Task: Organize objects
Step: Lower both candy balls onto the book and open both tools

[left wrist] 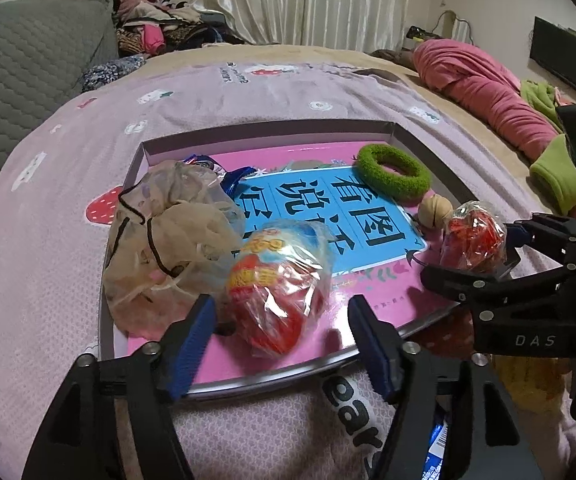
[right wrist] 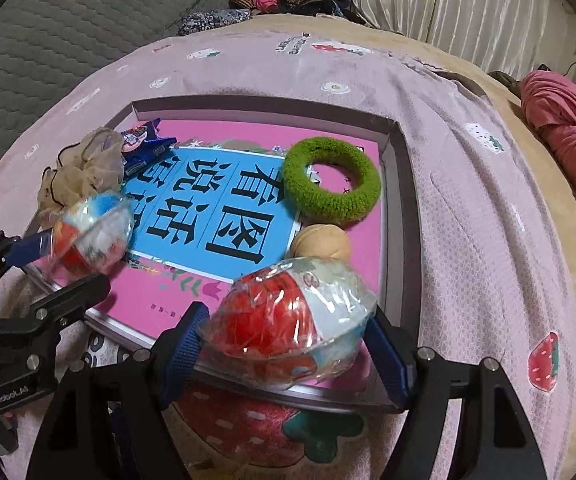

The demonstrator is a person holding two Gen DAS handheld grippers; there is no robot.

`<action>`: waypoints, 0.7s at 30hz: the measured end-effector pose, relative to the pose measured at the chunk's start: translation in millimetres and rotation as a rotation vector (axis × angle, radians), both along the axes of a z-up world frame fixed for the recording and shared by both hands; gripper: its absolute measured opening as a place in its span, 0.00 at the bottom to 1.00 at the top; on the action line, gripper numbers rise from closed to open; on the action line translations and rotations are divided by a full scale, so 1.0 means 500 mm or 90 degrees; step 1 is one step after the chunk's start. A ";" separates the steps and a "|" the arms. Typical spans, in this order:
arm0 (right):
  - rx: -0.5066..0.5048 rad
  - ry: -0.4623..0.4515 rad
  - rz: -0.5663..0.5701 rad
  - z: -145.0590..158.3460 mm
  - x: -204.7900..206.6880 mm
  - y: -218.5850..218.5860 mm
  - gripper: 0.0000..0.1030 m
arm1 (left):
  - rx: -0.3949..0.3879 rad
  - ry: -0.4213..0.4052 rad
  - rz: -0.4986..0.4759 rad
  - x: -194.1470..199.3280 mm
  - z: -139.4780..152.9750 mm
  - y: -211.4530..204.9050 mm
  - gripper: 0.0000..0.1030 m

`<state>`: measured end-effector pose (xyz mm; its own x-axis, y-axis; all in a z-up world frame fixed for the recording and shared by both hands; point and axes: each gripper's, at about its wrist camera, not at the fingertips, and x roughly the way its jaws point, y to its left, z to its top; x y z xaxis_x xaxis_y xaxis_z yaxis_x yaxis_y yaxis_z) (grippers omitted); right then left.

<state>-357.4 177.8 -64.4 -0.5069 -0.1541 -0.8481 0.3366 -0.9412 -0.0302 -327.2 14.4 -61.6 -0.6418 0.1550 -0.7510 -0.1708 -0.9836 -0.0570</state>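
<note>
Left gripper [left wrist: 279, 344] is open: blue pads stand clear on both sides of a wrapped toy egg [left wrist: 277, 288], which rests on the pink book [left wrist: 312, 312] inside the shallow box [left wrist: 267, 128]. No grip there.

Right gripper [right wrist: 283, 344] is closed on a second wrapped egg [right wrist: 292, 316], pads pressing the crinkly plastic at both ends, held above the box's near right corner.

Risks as we see them:
- The right grip looks to be on loose film more than on the egg. If the film slips, the egg drops on the box rim and rolls onto the bedsheet [right wrist: 468, 200].
- The set-down spot is tight: a beige knotted ball [right wrist: 322, 242] and the green fuzzy ring [right wrist: 330, 178] sit just beyond. A careless placement may knock the ball.
- The left egg is round and free. A nudge while we back the left fingers out could roll it into the gauze pouch [left wrist: 159, 248].
- The grippers are near each other, so crossing paths risks a clash.
</note>
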 end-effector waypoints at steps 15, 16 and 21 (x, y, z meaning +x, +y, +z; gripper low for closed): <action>-0.002 0.015 -0.004 0.043 0.018 0.003 0.82 | -0.008 0.000 -0.005 0.043 0.026 -0.005 0.77; -0.003 0.018 -0.004 0.048 0.021 0.003 0.82 | -0.011 0.001 -0.004 0.047 0.028 -0.005 0.77; -0.017 0.028 -0.008 0.074 0.036 0.010 0.83 | -0.016 0.002 -0.001 0.066 0.043 -0.006 0.78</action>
<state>-339.3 182.8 -27.6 -0.5450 -0.1698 -0.8211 0.3244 -0.9457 -0.0198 -294.0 11.4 -40.1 -0.6435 0.1372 -0.7530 -0.1723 -0.9845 -0.0321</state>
